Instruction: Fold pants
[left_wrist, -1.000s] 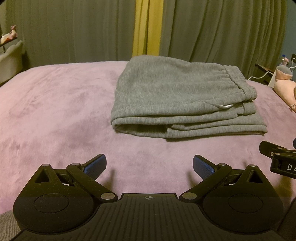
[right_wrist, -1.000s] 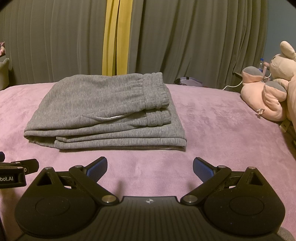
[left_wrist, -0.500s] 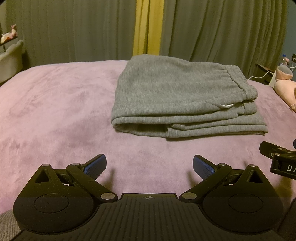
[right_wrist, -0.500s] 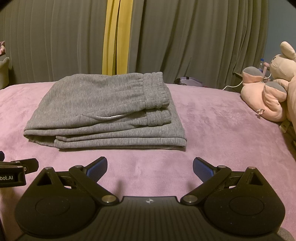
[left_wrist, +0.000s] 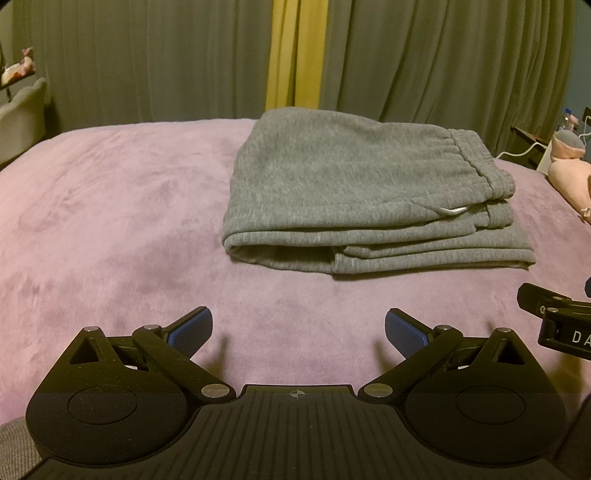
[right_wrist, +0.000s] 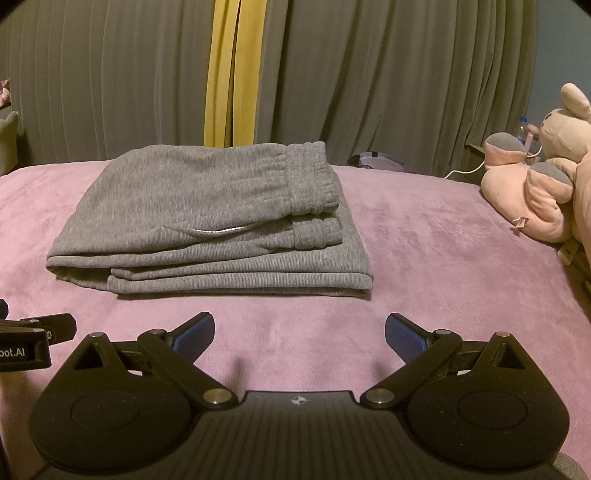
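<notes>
Grey sweatpants (left_wrist: 354, 192) (right_wrist: 207, 214) lie folded in a flat stack on the pink bed cover, elastic waistband on the right side and a white drawstring showing near the front. My left gripper (left_wrist: 299, 326) is open, hovering over bare cover short of the stack's near left edge. My right gripper (right_wrist: 300, 328) is also open and empty, a little short of the stack's near right edge. Each gripper shows at the side of the other's view: the right gripper (left_wrist: 554, 317), the left gripper (right_wrist: 33, 339).
The pink bed cover (left_wrist: 110, 221) (right_wrist: 443, 251) spreads around the pants. A pink plush toy (right_wrist: 543, 184) (left_wrist: 572, 177) lies at the right edge. Grey curtains with a yellow strip (right_wrist: 229, 74) hang behind. A pale chair (left_wrist: 18, 114) stands at the far left.
</notes>
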